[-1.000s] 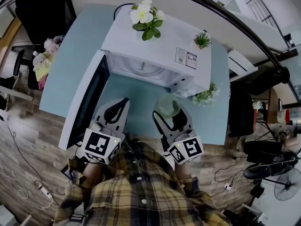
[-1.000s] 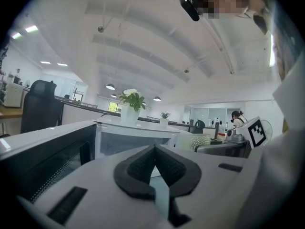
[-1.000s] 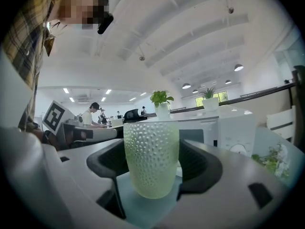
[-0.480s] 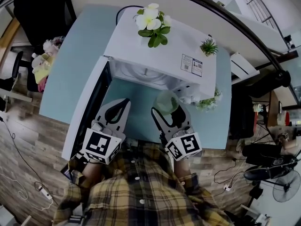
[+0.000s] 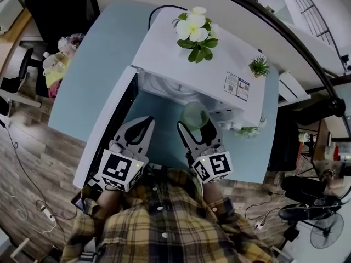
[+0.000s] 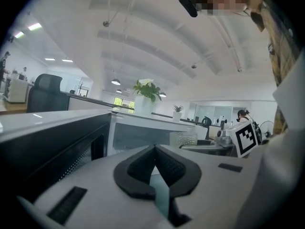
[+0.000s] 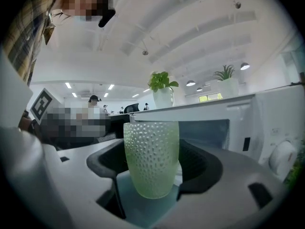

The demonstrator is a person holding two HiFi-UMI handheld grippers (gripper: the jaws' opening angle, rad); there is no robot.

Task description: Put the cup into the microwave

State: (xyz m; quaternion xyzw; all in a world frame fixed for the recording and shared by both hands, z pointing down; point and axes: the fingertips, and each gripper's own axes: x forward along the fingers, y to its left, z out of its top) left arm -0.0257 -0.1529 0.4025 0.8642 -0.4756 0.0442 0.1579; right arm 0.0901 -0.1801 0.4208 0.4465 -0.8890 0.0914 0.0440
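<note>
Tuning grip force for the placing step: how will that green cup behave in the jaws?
The cup looks like rigid dimpled glass or plastic, so probably stiff, possibly breakable. The dimples likely help the right gripper hold it. Tall, narrowing toward the base: may tip when set down.

The pale green, translucent glass cup (image 7: pixel 151 159) with a dimpled wall stood upright, empty as far as could be seen, clamped at its lower half between the dark pads of the right gripper (image 5: pixel 196 125). It hung just in front of the open cavity of the white, box-shaped microwave (image 5: pixel 203 64), outside it. The microwave's door (image 5: pixel 107 127), white-framed with a dark window, stood swung fully open to the left, and its control side lay to the right.
</note>
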